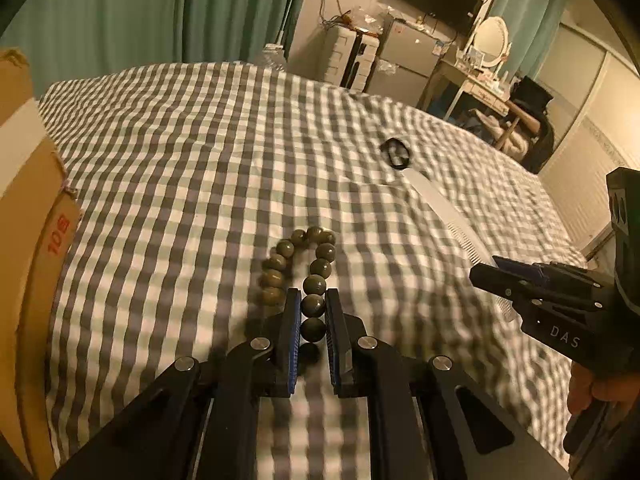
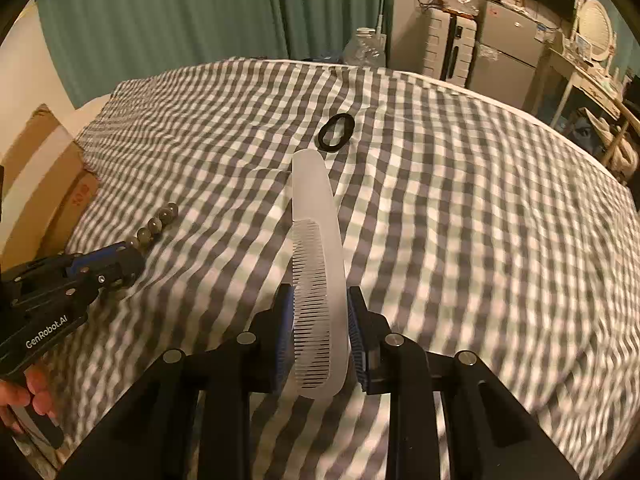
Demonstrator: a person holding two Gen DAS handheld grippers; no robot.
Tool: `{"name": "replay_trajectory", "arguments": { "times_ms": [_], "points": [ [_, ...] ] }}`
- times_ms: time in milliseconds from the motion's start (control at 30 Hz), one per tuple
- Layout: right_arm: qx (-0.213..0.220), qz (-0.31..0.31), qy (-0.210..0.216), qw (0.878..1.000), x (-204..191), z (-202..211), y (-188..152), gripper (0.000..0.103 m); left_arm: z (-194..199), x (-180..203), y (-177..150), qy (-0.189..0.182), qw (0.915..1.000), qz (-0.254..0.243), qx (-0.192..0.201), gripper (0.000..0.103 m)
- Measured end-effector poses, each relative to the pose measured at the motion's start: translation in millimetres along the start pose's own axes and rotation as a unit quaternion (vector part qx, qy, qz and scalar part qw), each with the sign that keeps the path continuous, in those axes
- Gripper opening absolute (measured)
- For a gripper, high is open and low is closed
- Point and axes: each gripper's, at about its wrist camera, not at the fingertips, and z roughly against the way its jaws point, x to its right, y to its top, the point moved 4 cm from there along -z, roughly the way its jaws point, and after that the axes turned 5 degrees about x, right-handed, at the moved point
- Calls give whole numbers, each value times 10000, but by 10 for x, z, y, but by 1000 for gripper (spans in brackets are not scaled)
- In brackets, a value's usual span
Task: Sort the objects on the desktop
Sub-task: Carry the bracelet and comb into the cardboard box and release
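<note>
A bracelet of olive-green beads (image 1: pixel 280 258) lies on the checked bedspread (image 1: pixel 200 152), and my left gripper (image 1: pixel 313 300) is shut on its near beads. In the right wrist view the same beads (image 2: pixel 158 222) stick out past the left gripper (image 2: pixel 126 258). A frosted white comb (image 2: pixel 318 264) runs lengthwise between the pads of my right gripper (image 2: pixel 318 300), which is shut on its toothed end. The comb (image 1: pixel 444 210) also shows in the left wrist view, held by the right gripper (image 1: pixel 494 268). A black ring-shaped band (image 2: pixel 337 131) lies beyond the comb's tip.
Cardboard boxes (image 1: pixel 28 208) stand along the bed's left edge. Beyond the bed are green curtains (image 2: pixel 180 16), a white drawer unit (image 2: pixel 444 46), a small fridge (image 2: pixel 508 56) and a dressing table with a round mirror (image 1: pixel 490 36). A hand (image 2: pixel 28 396) grips the left tool's handle.
</note>
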Motion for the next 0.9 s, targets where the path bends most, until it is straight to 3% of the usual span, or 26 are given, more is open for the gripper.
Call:
{"name": "replay_trajectory", "arguments": {
  "times_ms": [100,300,433,633,733,900],
  "points": [
    [61,-221,22,9997,2,235,-68,26,155,85,-32,-116,9999,-76,62,11],
    [258,-401,36,9989,-60,644,-142,26,558,44,11,-375,9983,244,361,11],
    [619,-266,200,9975,-372,1006,9,26,1068,-25,268,-422,9940,414,921,11],
    [1260,72,952,9874,-1173,1508,478,26,2131,-295,846,-541,9762,643,2000,11],
    [1362,333,1387,9804,-1643,1583,688,26,2561,-555,1052,-222,9722,482,2279,11],
    [1092,725,1910,9728,-2503,1313,790,26,2631,-1277,1040,959,9694,736,2138,12]
  ]
}}
